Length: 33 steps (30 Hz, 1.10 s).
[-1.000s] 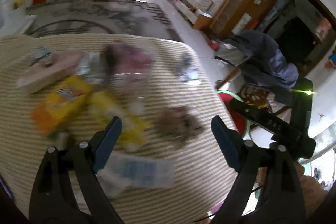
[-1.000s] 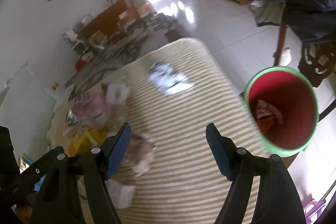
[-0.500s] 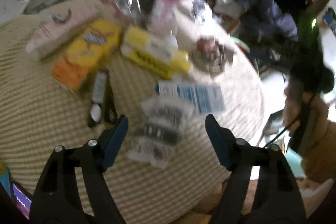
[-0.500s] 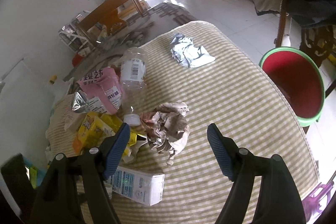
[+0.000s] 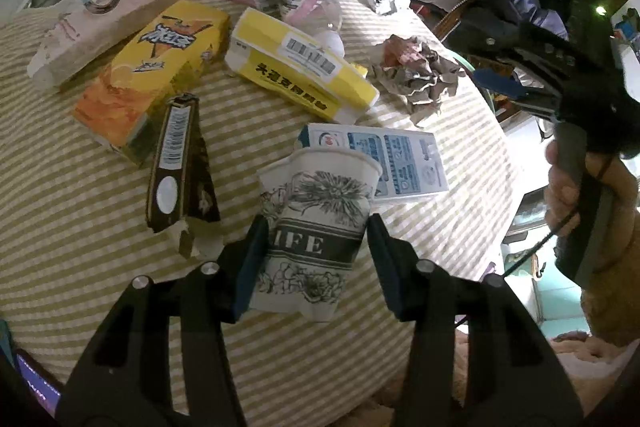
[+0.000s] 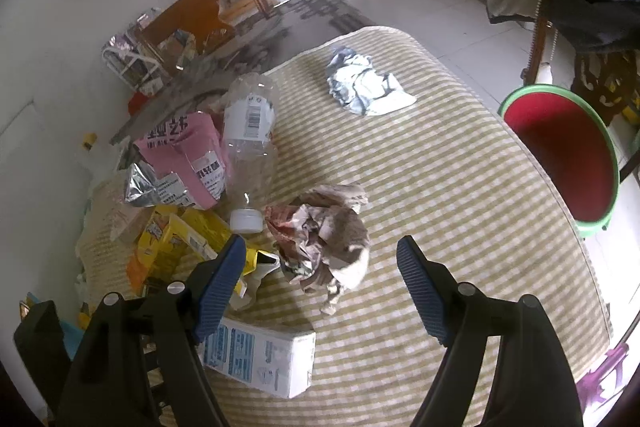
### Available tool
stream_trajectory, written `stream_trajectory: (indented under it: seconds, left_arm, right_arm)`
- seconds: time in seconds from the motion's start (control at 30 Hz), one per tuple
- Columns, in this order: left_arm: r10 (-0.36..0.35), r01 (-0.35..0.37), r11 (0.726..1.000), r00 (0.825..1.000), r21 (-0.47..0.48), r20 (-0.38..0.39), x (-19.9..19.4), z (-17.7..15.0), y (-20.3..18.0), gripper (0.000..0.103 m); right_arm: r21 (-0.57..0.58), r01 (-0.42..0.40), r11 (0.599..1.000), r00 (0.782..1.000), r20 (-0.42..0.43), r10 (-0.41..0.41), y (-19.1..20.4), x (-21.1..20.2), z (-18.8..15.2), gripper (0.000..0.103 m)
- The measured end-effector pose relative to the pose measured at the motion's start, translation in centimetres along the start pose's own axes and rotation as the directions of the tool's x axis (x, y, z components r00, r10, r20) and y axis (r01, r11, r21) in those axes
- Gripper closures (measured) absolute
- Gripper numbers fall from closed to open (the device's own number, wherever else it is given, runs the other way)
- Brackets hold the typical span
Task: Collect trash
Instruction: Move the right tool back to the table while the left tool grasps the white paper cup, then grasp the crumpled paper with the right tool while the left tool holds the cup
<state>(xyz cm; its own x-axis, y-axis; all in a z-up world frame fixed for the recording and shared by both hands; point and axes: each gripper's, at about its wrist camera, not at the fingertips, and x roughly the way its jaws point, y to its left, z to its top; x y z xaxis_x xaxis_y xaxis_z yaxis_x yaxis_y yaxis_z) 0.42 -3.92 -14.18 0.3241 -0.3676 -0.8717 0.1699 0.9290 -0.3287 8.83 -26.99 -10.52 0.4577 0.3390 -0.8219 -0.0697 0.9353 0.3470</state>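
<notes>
Left gripper closing around 1 crushed printed paper cup; right gripper opening, empty.
Near: 1 crumpled paper ball, striped cloth.

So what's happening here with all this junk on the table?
A person is clearing trash off a striped table with two hand-held grippers. The left gripper is closing around a crumpled paper cup. The right gripper hangs open, its jaws widening, over a wad of paper. A red bin waits beside the table.
</notes>
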Motion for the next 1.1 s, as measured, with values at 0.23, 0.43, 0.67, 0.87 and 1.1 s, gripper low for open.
stream_trajectory:
  seconds: [0.23, 0.43, 0.67, 0.87, 1.1]
  left_arm:
    - [0.0, 0.001, 1.0, 0.999, -0.025, 0.039, -1.2, -0.1, 0.0, 0.054]
    - [-0.001, 0.004, 0.998, 0.998, -0.06, 0.062, -1.7, -0.2, 0.3, 0.054]
    - [-0.003, 0.008, 0.999, 0.996, -0.051, 0.091, -2.5, 0.0, -0.2, 0.054]
    - [0.008, -0.001, 0.998, 0.995, -0.069, 0.102, -2.7, 0.2, 0.1, 0.054]
    - [0.022, -0.012, 0.997, 0.992, -0.08, 0.124, -3.1, 0.7, 0.1, 0.054]
  right_arm:
    - [-0.009, 0.011, 1.0, 0.999, -0.047, -0.012, 0.2, 2.4, 0.3, 0.021]
    - [0.001, 0.0, 1.0, 0.998, -0.065, 0.0, 0.2, 3.1, 0.3, 0.021]
    - [0.013, -0.002, 1.0, 0.997, -0.078, 0.003, 0.2, 3.4, 0.2, 0.021]
    - [0.025, -0.004, 1.0, 0.997, -0.077, 0.006, -0.3, 3.3, 0.1, 0.021]
    - [0.029, 0.0, 1.0, 0.997, -0.074, 0.002, -0.4, 3.2, 0.0, 0.021]
